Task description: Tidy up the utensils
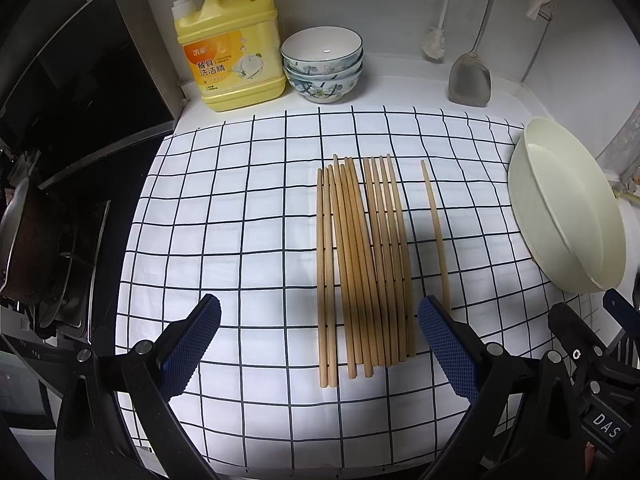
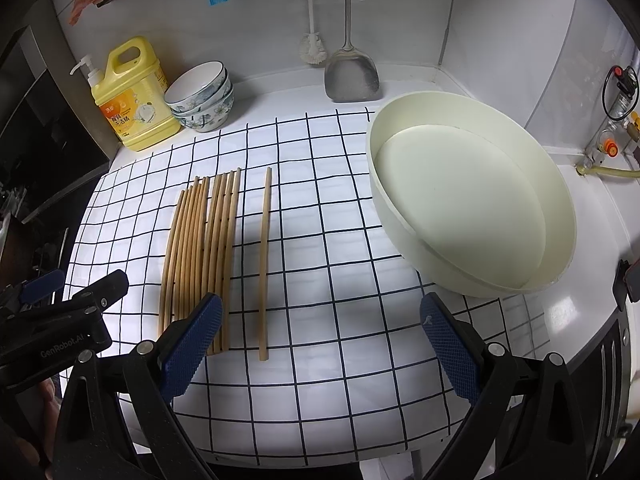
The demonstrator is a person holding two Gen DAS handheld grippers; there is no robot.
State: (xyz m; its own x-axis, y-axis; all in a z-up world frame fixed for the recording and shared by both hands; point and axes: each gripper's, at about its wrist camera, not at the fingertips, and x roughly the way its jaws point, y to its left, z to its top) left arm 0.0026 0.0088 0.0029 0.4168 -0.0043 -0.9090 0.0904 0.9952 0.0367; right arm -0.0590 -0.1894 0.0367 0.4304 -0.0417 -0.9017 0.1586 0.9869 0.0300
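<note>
Several wooden chopsticks [image 1: 360,264] lie side by side on a white cloth with a dark grid [image 1: 240,240]; they also show in the right wrist view [image 2: 200,248]. One single chopstick [image 1: 436,236] lies apart to their right, also in the right wrist view [image 2: 265,260]. A cream round basin [image 2: 472,200] stands at the cloth's right edge, empty; it shows in the left wrist view too [image 1: 568,208]. My left gripper [image 1: 320,340] is open above the chopsticks' near ends. My right gripper [image 2: 320,340] is open and empty, above the cloth right of the single chopstick.
A yellow detergent jug [image 1: 232,44] and stacked patterned bowls [image 1: 324,64] stand at the back wall. A metal spatula [image 1: 472,76] and a white brush [image 1: 434,44] hang there. A stove with a pan [image 1: 24,240] is to the left. A gas valve [image 2: 616,128] is at the right.
</note>
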